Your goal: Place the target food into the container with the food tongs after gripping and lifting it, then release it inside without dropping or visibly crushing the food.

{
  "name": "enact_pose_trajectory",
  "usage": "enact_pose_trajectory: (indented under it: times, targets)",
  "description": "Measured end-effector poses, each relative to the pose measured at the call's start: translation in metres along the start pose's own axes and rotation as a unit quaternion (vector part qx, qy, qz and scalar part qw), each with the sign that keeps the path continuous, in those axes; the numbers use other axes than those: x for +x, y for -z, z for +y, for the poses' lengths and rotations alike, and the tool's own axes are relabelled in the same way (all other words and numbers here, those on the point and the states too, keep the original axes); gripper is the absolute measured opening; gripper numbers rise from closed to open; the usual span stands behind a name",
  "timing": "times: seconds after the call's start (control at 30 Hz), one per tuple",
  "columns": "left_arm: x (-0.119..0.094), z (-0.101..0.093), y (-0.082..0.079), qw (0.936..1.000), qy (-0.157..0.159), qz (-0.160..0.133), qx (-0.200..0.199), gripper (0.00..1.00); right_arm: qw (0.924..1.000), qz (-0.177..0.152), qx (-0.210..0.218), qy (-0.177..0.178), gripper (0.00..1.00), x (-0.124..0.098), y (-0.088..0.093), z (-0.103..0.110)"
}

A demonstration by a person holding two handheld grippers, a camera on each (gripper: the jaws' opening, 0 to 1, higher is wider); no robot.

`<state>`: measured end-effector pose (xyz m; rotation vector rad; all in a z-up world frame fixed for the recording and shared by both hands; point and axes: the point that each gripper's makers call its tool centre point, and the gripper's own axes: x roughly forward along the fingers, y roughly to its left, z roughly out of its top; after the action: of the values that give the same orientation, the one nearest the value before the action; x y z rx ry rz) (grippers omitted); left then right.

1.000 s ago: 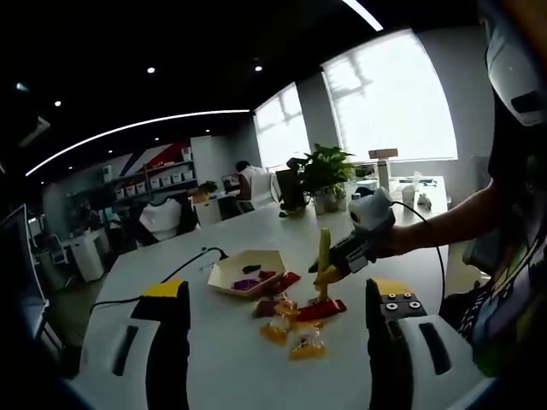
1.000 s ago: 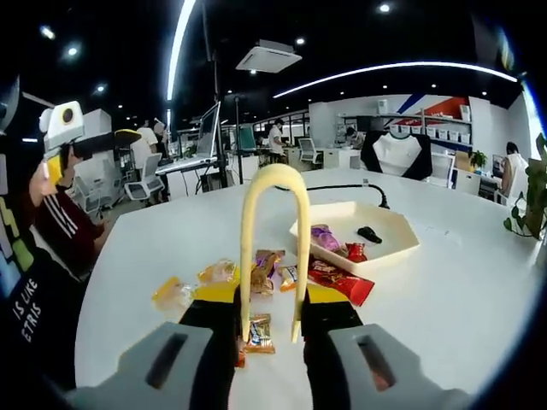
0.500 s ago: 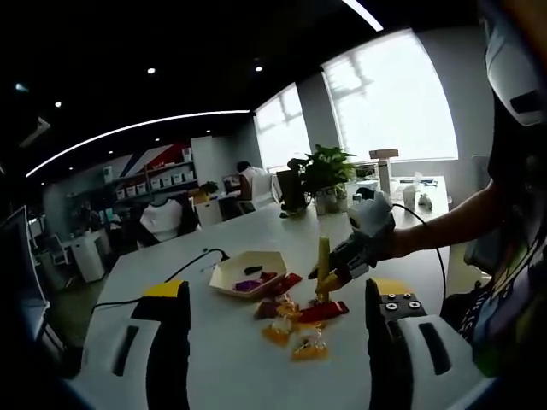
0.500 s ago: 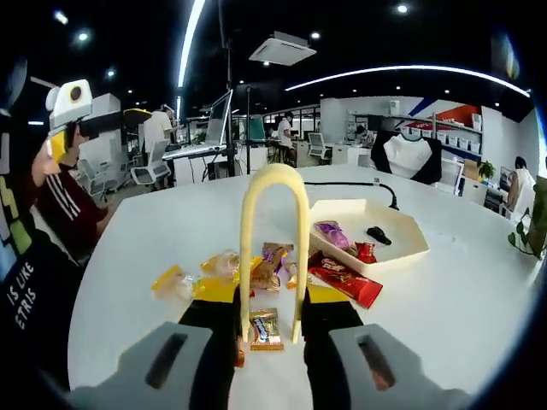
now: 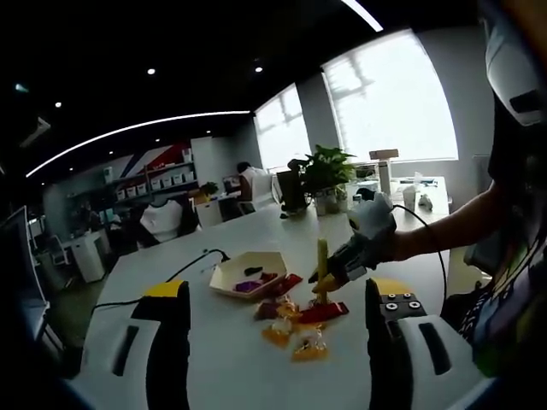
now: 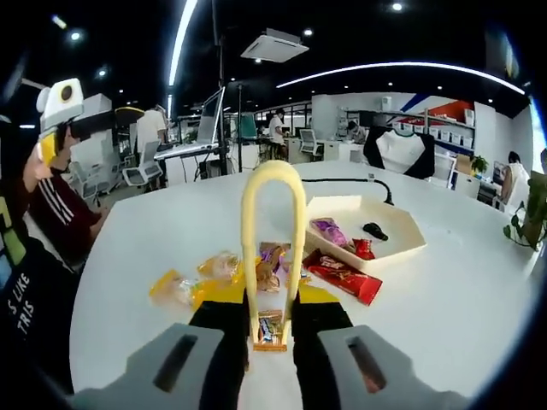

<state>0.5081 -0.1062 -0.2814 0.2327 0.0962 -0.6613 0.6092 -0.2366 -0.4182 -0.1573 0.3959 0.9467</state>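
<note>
My right gripper point(image 6: 270, 309) is shut on yellow U-shaped food tongs point(image 6: 272, 184), loop upward. The two tong tips stand close on either side of a small brown snack packet point(image 6: 270, 328) on the white table; I cannot tell if they touch it. A cream hexagonal tray point(image 6: 395, 252) sits to the right with a purple packet point(image 6: 328, 231) and a few other items in it. In the left gripper view the right gripper point(image 5: 342, 269) holds the tongs point(image 5: 322, 266) upright over the loose snacks point(image 5: 295, 323), beside the tray point(image 5: 224, 275). My left gripper point(image 5: 275, 299) is wide open with nothing in it.
A long red packet point(image 6: 346, 278) lies against the tray's near side. Orange and yellow packets point(image 6: 175, 287) lie to the left. A black cable point(image 5: 195, 259) runs across the table. A potted plant point(image 5: 325, 166) stands at the far edge. A person's sleeve point(image 6: 60, 226) is at the left.
The right gripper's jaws have drawn closer and the tong arms have narrowed. The tongs have come down and forward, so the small brown packet now lies between their tips.
</note>
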Motion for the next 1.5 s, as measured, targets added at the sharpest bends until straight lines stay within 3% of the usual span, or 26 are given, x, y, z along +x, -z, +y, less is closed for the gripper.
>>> enact_pose_trajectory:
  times: [0.1,0.17,0.27,0.33,0.5,0.6,0.83,0.87,1.5]
  targets:
    - [-0.002,0.001,0.001,1.0,0.0,0.004,0.003,0.9,0.9998,-0.011,0.013,0.007,0.13,0.001,-0.001,-0.004]
    - [-0.003,0.001,0.0,1.0,-0.001,0.002,0.002,0.9,0.9997,-0.004,-0.008,0.022,0.13,0.0,-0.001,-0.01]
    - [-0.004,0.003,0.001,1.0,-0.006,0.004,0.001,0.9,0.9996,-0.024,0.008,0.015,0.14,0.001,-0.009,-0.009]
    - [-0.004,0.003,0.0,1.0,-0.006,0.002,0.0,0.9,0.9995,-0.016,-0.017,0.023,0.14,0.0,-0.009,-0.01]
    - [-0.002,0.001,-0.001,1.0,-0.003,0.001,0.001,0.9,0.9995,-0.022,-0.014,0.02,0.14,0.0,-0.015,-0.008]
    - [-0.001,-0.001,-0.001,1.0,0.0,0.0,0.0,0.9,0.999,-0.036,0.013,0.023,0.14,-0.002,-0.024,-0.01]
    - [0.002,-0.005,-0.001,1.0,0.007,-0.001,0.001,0.9,0.9986,-0.046,-0.017,0.021,0.14,-0.005,-0.039,-0.01]
    - [0.002,-0.005,-0.002,1.0,0.007,-0.002,0.001,0.9,0.9984,-0.047,0.002,0.032,0.14,-0.005,-0.04,-0.013]
    - [0.001,-0.005,-0.004,1.0,0.007,-0.005,0.003,0.9,0.9959,-0.072,-0.006,0.054,0.15,-0.001,-0.075,-0.037]
